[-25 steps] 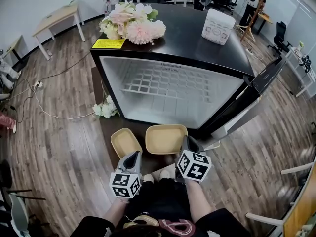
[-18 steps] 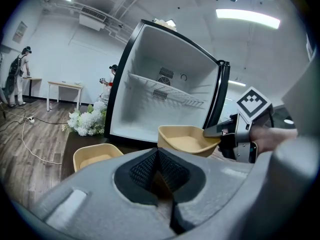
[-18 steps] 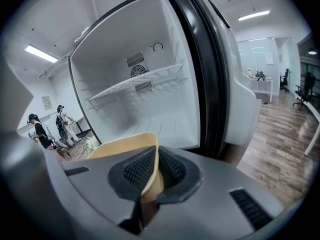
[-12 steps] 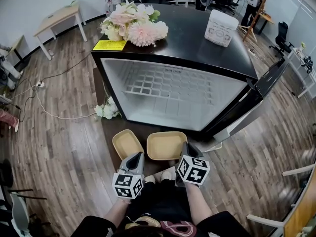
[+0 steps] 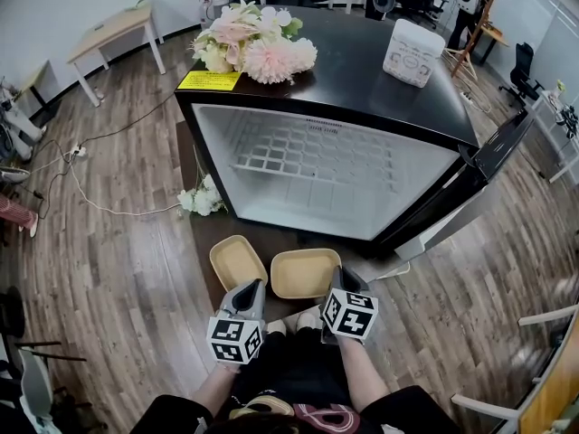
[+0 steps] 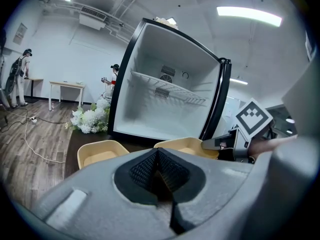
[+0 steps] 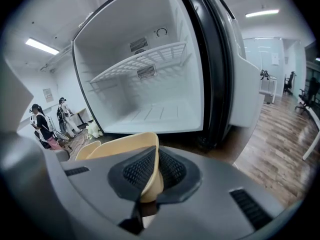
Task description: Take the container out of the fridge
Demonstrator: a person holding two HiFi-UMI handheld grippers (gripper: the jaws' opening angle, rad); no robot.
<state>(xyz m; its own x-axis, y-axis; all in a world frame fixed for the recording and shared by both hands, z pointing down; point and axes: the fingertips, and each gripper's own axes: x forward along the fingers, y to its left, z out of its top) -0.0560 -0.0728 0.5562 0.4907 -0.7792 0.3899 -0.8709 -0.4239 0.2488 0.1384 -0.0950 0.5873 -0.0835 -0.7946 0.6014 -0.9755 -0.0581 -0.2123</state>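
The black fridge (image 5: pixel 335 179) stands open, with only a wire shelf inside. Two beige containers lie in front of it on a dark mat. My right gripper (image 5: pixel 342 276) is shut on the near rim of the right container (image 5: pixel 303 272). In the right gripper view the pads pinch that beige rim (image 7: pixel 151 176), with the fridge (image 7: pixel 145 79) beyond. My left gripper (image 5: pixel 250 288) is shut with nothing in it, just short of the left container (image 5: pixel 237 260). Its closed jaws (image 6: pixel 157 166) face both containers (image 6: pixel 100 152) (image 6: pixel 185 145).
The fridge door (image 5: pixel 502 152) swings out to the right. Pink flowers (image 5: pixel 258 48) and a white box (image 5: pixel 407 52) sit on the fridge top. A white bouquet (image 5: pixel 201 200) and cables (image 5: pixel 90 208) lie on the wood floor at the left. People stand far off in the room.
The right gripper has drawn the right container a little away from the fridge, toward the person. The left gripper and left container have hardly moved.
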